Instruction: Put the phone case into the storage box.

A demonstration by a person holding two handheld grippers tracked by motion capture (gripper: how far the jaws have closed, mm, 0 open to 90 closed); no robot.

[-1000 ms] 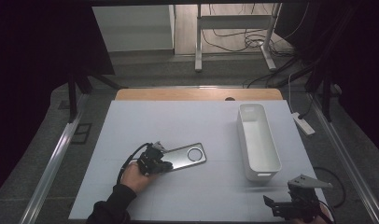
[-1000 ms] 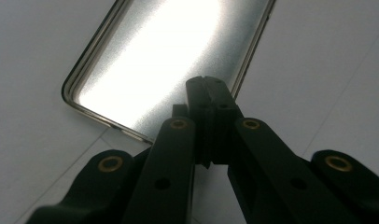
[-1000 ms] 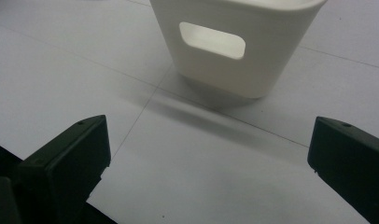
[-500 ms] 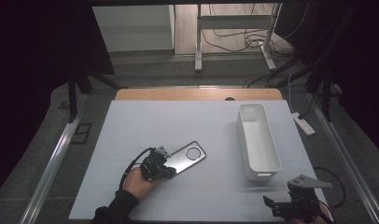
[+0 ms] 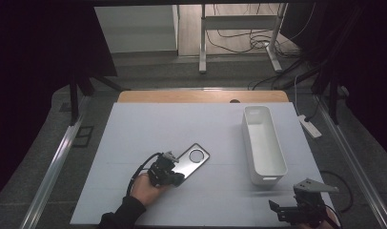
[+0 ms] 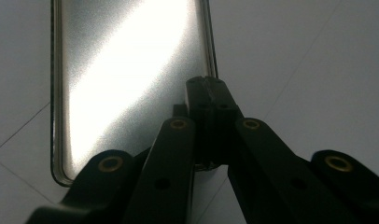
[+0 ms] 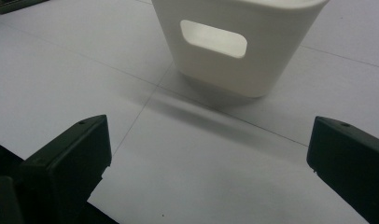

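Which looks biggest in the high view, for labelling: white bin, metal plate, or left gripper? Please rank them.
1. white bin
2. metal plate
3. left gripper, shut on the plate's edge; it looks close to the plate in size, so the last two are unsure.

Metal plate (image 5: 190,160) now angled farther up-right.

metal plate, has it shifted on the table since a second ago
Yes. The metal plate, clamped at its near end by the left gripper, has swung its round-holed end farther from the person, with the white bin unmoved.

metal plate (image 5: 192,159) left of bin (image 5: 263,143), on table (image 5: 134,129)
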